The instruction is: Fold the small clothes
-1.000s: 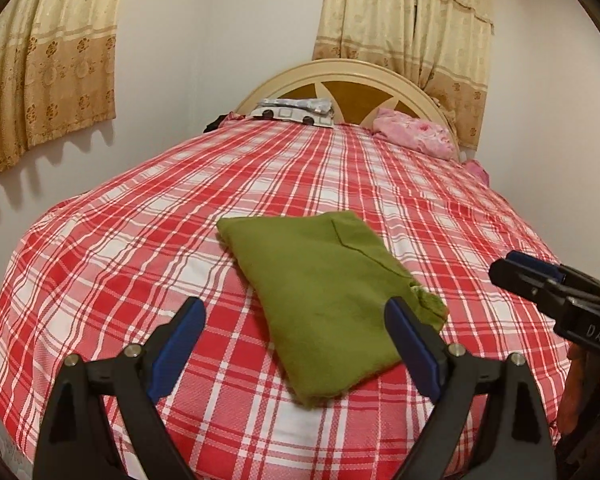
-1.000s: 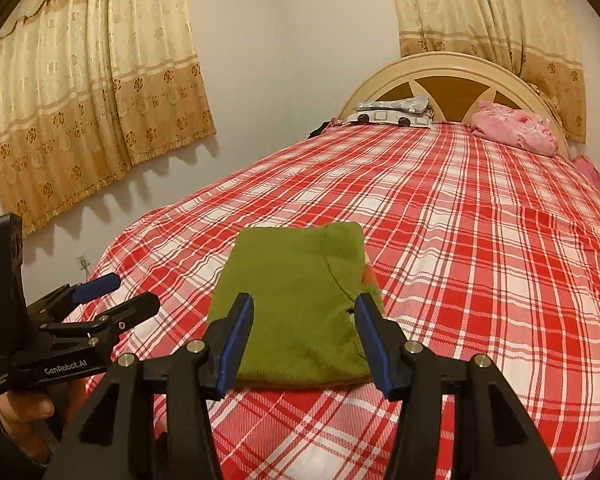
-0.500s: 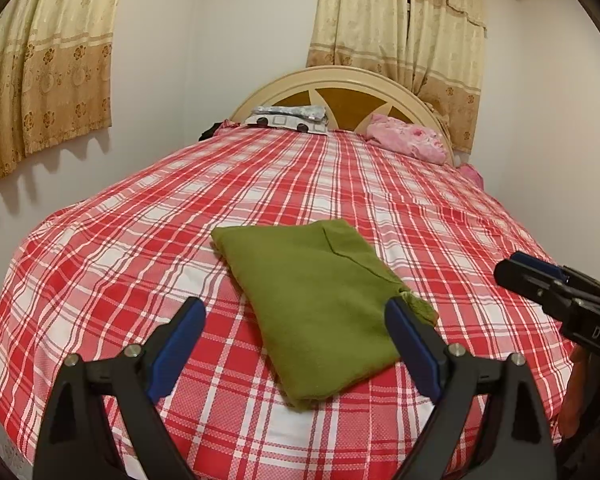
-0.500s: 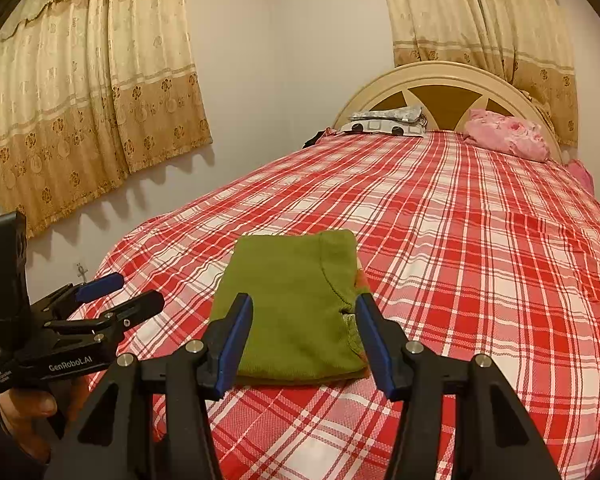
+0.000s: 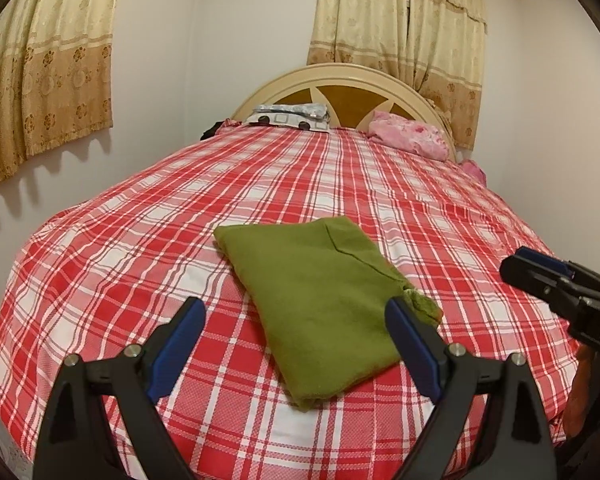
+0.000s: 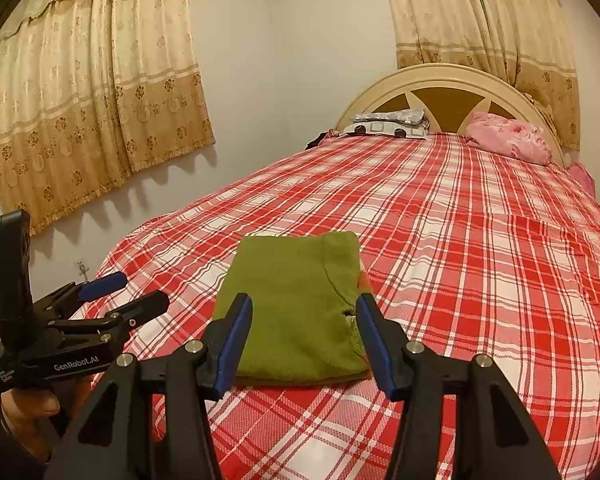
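Lying folded into a compact rectangle on the red plaid bed (image 5: pixel 140 240), the green garment (image 5: pixel 320 300) sits at about 12 o'clock from both grippers, and over the last second it has not shifted — only the views have eased back a touch. The left gripper (image 5: pixel 296 334) hangs with its fingers spread wide and empty, and the right gripper (image 6: pixel 304 338) also holds its fingers apart, pinching nothing, both clear of the cloth. That suggests the fold is done — this piece probably needs no further handling.
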`<state>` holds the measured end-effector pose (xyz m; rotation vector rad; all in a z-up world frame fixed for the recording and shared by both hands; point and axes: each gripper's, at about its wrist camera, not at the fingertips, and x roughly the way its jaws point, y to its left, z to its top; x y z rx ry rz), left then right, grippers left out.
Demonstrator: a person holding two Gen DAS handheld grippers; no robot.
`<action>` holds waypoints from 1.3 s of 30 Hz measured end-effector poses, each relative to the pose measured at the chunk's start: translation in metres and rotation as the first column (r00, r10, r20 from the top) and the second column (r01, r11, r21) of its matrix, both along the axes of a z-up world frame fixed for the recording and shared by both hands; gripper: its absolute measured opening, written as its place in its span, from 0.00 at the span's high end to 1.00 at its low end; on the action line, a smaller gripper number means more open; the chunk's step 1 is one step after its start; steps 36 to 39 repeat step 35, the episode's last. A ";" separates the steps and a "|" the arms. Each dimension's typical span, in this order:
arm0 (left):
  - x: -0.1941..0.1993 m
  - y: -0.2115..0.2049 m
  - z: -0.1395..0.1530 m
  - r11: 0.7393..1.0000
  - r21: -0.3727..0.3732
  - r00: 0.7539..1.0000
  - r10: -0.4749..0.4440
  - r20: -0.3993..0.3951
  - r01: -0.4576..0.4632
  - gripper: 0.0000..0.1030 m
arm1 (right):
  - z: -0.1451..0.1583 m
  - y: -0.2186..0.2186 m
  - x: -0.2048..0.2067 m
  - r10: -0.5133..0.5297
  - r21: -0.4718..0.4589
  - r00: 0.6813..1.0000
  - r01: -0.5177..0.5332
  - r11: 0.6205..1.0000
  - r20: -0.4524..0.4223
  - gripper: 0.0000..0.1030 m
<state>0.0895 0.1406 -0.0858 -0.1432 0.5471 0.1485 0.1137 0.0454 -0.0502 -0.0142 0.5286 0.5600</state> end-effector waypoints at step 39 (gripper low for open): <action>-0.011 0.005 0.020 1.000 0.022 0.998 0.003 0.067 -0.005 0.00 | 0.009 0.003 -0.017 0.033 0.018 0.998 -0.034 0.999 0.056 0.46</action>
